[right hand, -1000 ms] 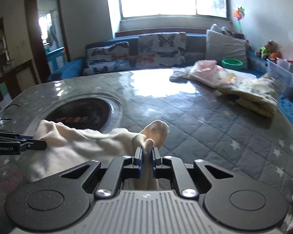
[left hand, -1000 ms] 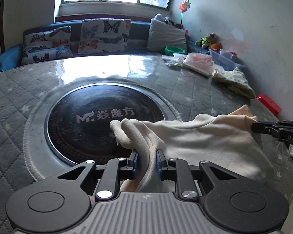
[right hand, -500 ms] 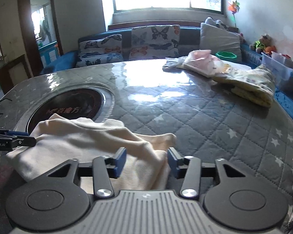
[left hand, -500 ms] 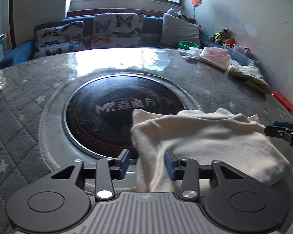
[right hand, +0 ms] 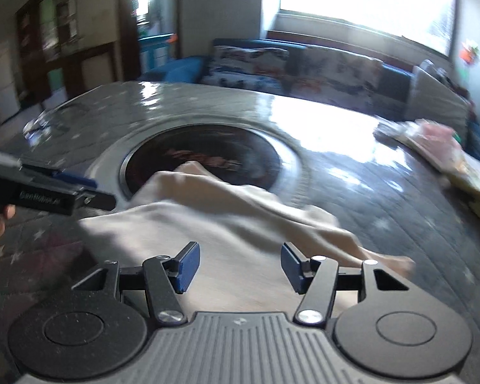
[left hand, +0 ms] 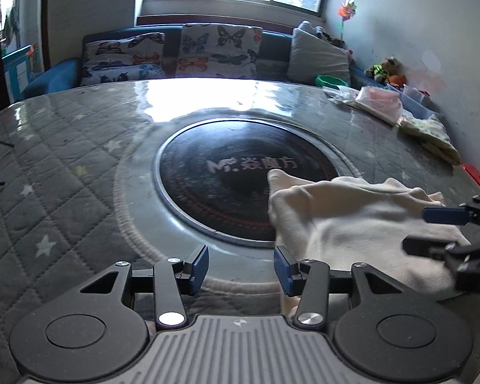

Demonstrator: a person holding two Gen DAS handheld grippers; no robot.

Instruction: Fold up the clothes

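A cream garment lies folded on the grey quilted table, partly over the black round cooktop. My left gripper is open and empty, just left of the garment's near edge. My right gripper is open and empty, directly above the garment. The right gripper's fingers show at the right edge of the left wrist view, over the cloth. The left gripper shows at the left of the right wrist view.
A pile of other clothes lies at the table's far right, with a pink item beside it. A sofa with butterfly cushions stands behind the table. A red object sits at the right edge.
Both grippers opened and let go of the cream garment, which now lies on the table. Both pulled back, the left one shifting left; the right one turned left toward the cooktop.
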